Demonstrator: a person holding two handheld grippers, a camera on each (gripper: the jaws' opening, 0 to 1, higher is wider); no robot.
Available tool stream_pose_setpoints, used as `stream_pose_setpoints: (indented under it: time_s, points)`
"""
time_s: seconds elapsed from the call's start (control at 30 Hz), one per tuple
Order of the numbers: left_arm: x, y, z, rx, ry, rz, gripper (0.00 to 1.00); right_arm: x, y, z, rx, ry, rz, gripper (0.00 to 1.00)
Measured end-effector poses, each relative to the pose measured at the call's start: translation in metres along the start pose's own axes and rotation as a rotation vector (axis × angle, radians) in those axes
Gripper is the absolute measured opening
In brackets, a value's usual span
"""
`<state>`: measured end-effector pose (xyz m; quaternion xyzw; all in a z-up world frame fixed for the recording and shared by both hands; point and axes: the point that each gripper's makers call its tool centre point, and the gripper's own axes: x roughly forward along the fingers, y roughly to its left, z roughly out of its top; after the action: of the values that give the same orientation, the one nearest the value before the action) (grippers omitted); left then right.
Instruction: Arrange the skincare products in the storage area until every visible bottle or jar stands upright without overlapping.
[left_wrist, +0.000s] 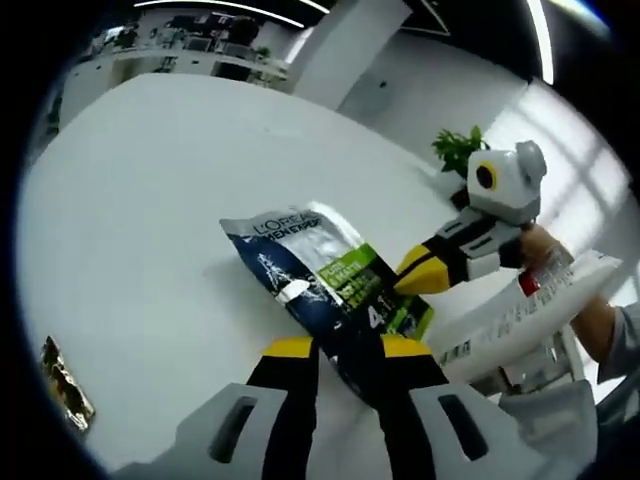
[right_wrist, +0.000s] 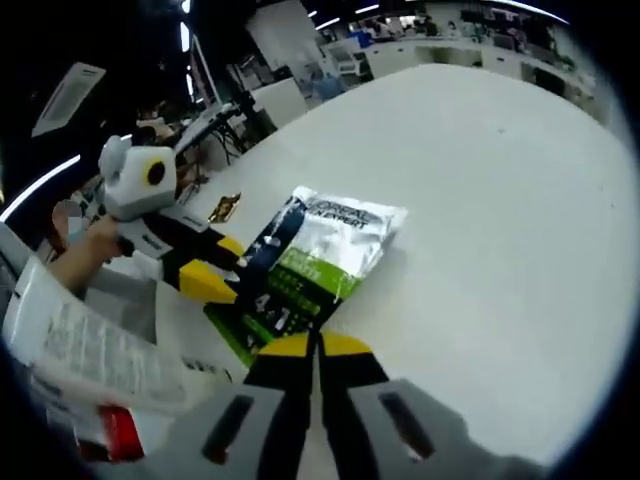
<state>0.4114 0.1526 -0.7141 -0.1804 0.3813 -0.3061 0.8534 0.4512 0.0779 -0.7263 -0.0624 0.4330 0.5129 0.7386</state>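
A blue, white and green L'Oreal tube (left_wrist: 320, 265) (right_wrist: 320, 250) lies slanted over the white table (left_wrist: 150, 200), its near end raised. My left gripper (left_wrist: 347, 348) (right_wrist: 215, 265) straddles the tube's near end, one jaw against each side. My right gripper (right_wrist: 315, 346) (left_wrist: 420, 272) comes from the side, its jaws pressed together on the tube's green edge. A white tube with a red cap (left_wrist: 520, 310) (right_wrist: 80, 355) rests tilted on a white rack (left_wrist: 545, 375).
A small gold-brown packet (left_wrist: 65, 382) (right_wrist: 224, 208) lies on the table by itself. A potted plant (left_wrist: 458, 150) stands at the table's far edge. A person's hand (left_wrist: 545, 245) (right_wrist: 85, 252) holds each gripper. Desks and office furniture stand beyond the table.
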Motion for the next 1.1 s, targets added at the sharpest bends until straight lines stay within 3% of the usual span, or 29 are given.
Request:
stream_pose_setpoints:
  time_s: [0.17,0.3,0.7,0.93,1.1]
  points:
    - [-0.006,-0.004,0.01,-0.007,-0.036,-0.029,0.11,0.002,0.002,0.001,-0.007,-0.004,-0.004,0.02]
    - [-0.007,-0.011,0.021,-0.043,-0.067,-0.087,0.1,0.001,0.011,0.012,-0.015,-0.035,0.01,0.02]
    - [-0.016,-0.027,0.031,-0.018,-0.09,-0.1,0.0,-0.011,0.021,0.025,-0.056,-0.055,-0.009,0.02]
    - [-0.027,-0.04,0.037,0.007,-0.115,-0.107,0.0,-0.017,0.027,0.031,-0.072,-0.069,-0.021,0.02]
    - [-0.029,-0.037,0.044,0.022,-0.125,-0.115,0.0,-0.023,0.032,0.035,-0.094,-0.073,-0.038,0.04]
